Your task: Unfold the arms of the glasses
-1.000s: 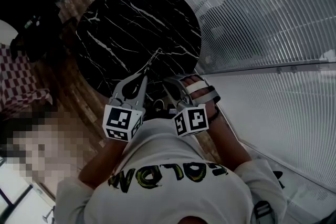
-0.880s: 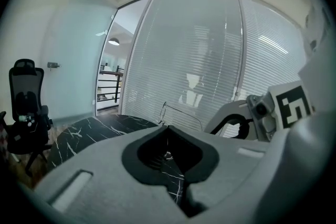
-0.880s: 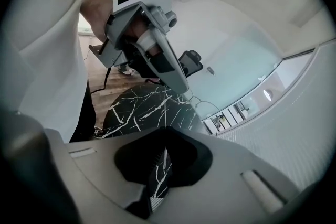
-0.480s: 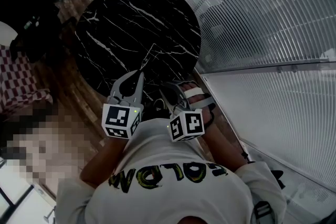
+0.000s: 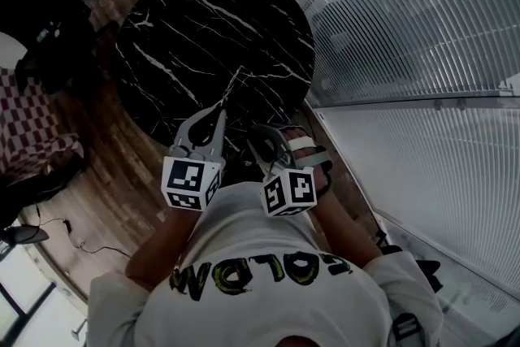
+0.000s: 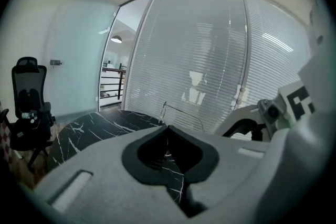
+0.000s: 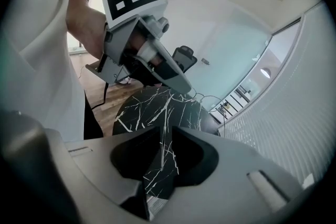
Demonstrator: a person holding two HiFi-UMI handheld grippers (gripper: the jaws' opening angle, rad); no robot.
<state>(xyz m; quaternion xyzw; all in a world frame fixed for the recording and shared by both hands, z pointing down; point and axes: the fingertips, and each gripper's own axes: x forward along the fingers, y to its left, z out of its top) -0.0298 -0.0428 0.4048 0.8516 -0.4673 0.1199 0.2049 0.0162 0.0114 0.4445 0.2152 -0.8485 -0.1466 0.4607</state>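
Thin wire glasses stick out over the black marble table, with my left gripper shut on their near end. In the left gripper view the jaws are closed and the wire frame shows just beyond them. My right gripper sits close beside the left, to its right. Its jaws have just been opening and stand apart. A thin pale line runs in the gap; I cannot tell whether it is a glasses arm or a table vein. No pad presses on it.
The small round table stands against a glass wall with blinds on the right. A black office chair is at the far left, on wooden floor. A checkered seat lies at the left edge.
My right gripper has rolled and sunk slightly beside the left one. The left gripper has kept still, holding the glasses.
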